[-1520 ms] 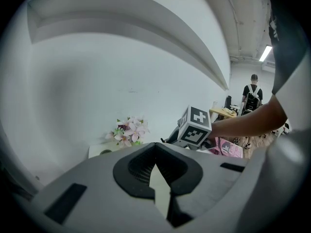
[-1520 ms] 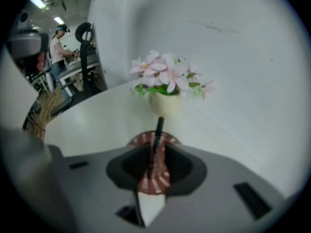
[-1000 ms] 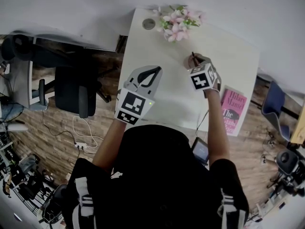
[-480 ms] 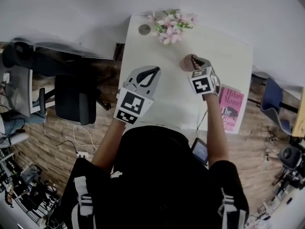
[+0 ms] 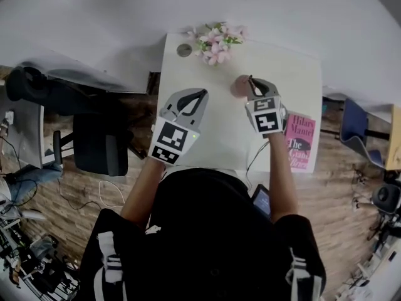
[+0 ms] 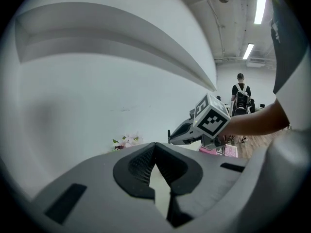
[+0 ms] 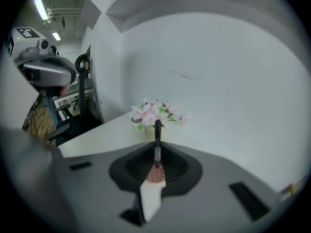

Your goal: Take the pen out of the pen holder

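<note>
Wall (image 5: 125, 30): plain white, running along the far edge of the desk.
Floor (image 5: 81, 187): wood-look planks, cables lying at the left.
Desk (image 5: 216, 127): white top, both grippers over it, person standing at the near edge.
Chair (image 5: 94, 137): black office chair, left of the desk, well apart from both grippers.
Book (image 5: 299, 142): pink cover, flat on the right edge of the desk, just beside the right forearm.
Left gripper (image 5: 202, 93): over the left half of the desk, well apart from the pen holder; tips pressed together (image 6: 155, 145), nothing between them, only bare desk showing through the gap behind the tips.
Right gripper (image 5: 253, 86): over the far right part of the desk, tips right at the pen holder; jaws (image 7: 156, 152) closed in on the pen, pinching its shaft.
Flowers (image 5: 215, 41): pink bunch at the far edge of the desk, beyond the pen holder, near a small round disc (image 5: 183, 50).
Pen holder (image 5: 239, 86): small pinkish-brown cup, upright on the desk, touching or just left of the right gripper's tips; seen directly under the jaws (image 7: 155, 174).
Pen (image 7: 157, 140): dark, upright, caught between the right jaw tips, top end rising above them (image 5: 250, 80), lower end at the holder's mouth.
</note>
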